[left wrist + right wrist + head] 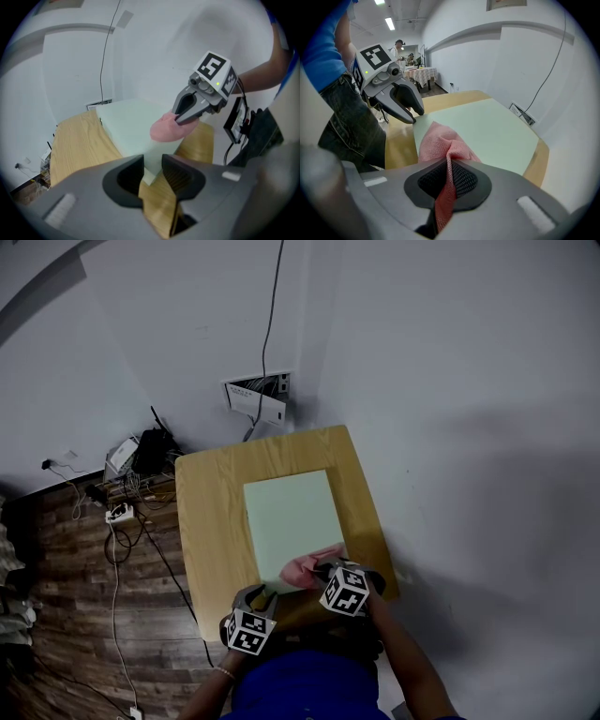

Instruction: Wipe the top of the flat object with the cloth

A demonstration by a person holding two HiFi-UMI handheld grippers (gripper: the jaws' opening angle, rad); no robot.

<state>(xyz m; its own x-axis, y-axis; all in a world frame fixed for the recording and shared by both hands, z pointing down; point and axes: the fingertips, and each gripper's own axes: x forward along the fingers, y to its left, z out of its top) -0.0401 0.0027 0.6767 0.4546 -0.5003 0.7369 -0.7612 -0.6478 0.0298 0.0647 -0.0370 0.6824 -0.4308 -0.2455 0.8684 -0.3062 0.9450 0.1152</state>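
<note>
Pink cloth is pinched in the closed jaws of the right gripper, and its bunched end lies at the near right corner of the flat object. This pale green flat object rests in the middle of a wooden table that stands against a white wall. The left gripper hangs over the near edge of the table, just beside the near left corner of the flat object. Its jaws are a little apart, with nothing between them.
</note>
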